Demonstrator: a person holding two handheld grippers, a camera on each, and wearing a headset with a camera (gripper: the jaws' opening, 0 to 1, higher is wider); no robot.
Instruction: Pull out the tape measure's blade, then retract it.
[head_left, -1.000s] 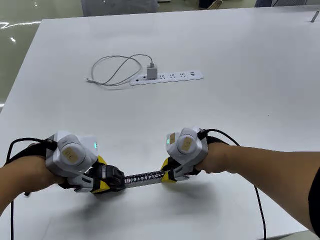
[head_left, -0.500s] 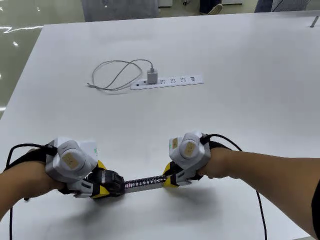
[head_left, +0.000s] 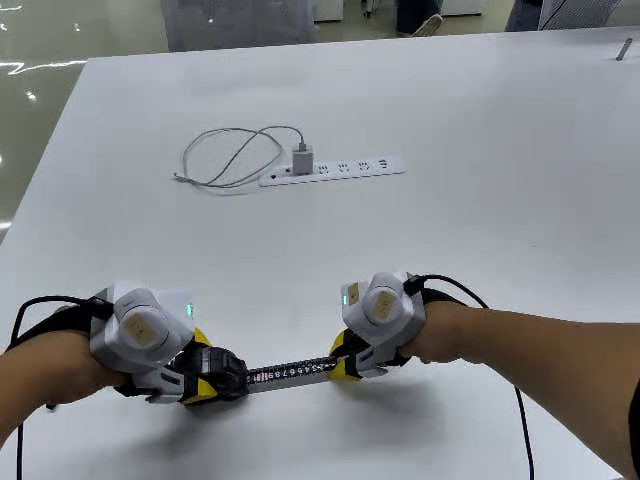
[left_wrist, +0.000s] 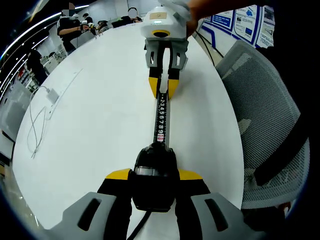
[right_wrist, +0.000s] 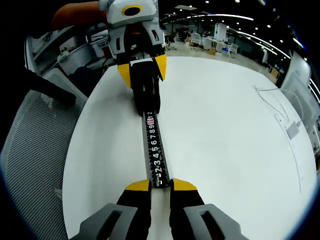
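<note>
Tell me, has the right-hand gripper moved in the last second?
Yes, slightly: judged against the power strip, the right gripper has edged rightward, away from the tape measure's case.

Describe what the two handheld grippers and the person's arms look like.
The left gripper and right gripper match. Each has a rounded pale grey housing with a tan round patch on top and a small green light on its side. The grey jaws turn black, then end in yellow tips. A black cable trails back from each. The forearms are bare of sleeves.
</note>
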